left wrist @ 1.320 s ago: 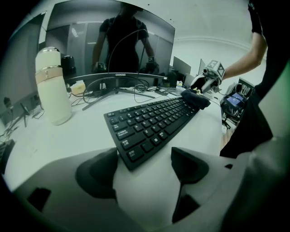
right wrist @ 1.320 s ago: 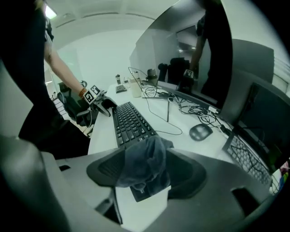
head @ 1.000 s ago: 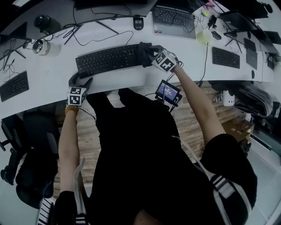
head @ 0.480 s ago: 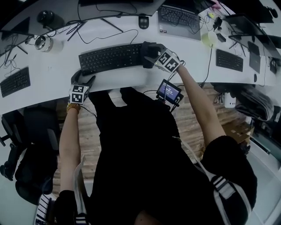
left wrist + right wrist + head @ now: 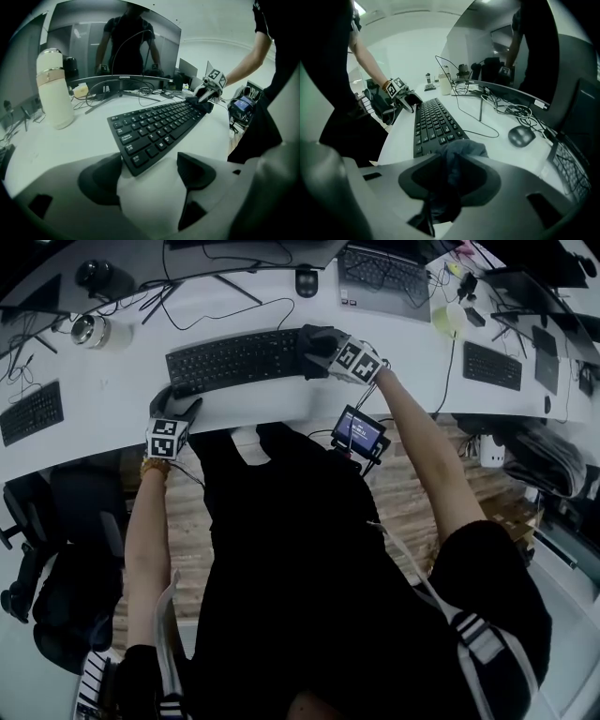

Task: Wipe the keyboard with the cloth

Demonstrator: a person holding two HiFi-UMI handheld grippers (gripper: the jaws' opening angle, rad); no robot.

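A black keyboard [image 5: 234, 360] lies on the white desk [image 5: 112, 390]. A dark cloth [image 5: 317, 343] sits bunched at its right end. My right gripper [image 5: 328, 351] is over that end, and its jaws are closing with the cloth [image 5: 457, 154] pinched between the pads, a tail hanging below. In the right gripper view the keyboard [image 5: 433, 124] runs away ahead of the gripper [image 5: 450, 180]. My left gripper [image 5: 178, 407] rests at the keyboard's near left corner. In the left gripper view its jaws [image 5: 147, 171] stand open, with that corner of the keyboard [image 5: 159, 126] between them.
A white bottle [image 5: 54, 89] stands left of the keyboard, before a curved monitor [image 5: 117, 42]. A mouse [image 5: 520, 136] and cables [image 5: 480, 117] lie behind the keyboard. A laptop [image 5: 384, 277] and other keyboards [image 5: 28, 413] [image 5: 492, 364] share the desk. A small screen [image 5: 361, 435] hangs at the desk edge.
My right gripper with the cloth has shifted a little left onto the keyboard's right end. The left gripper has stayed at the left corner.
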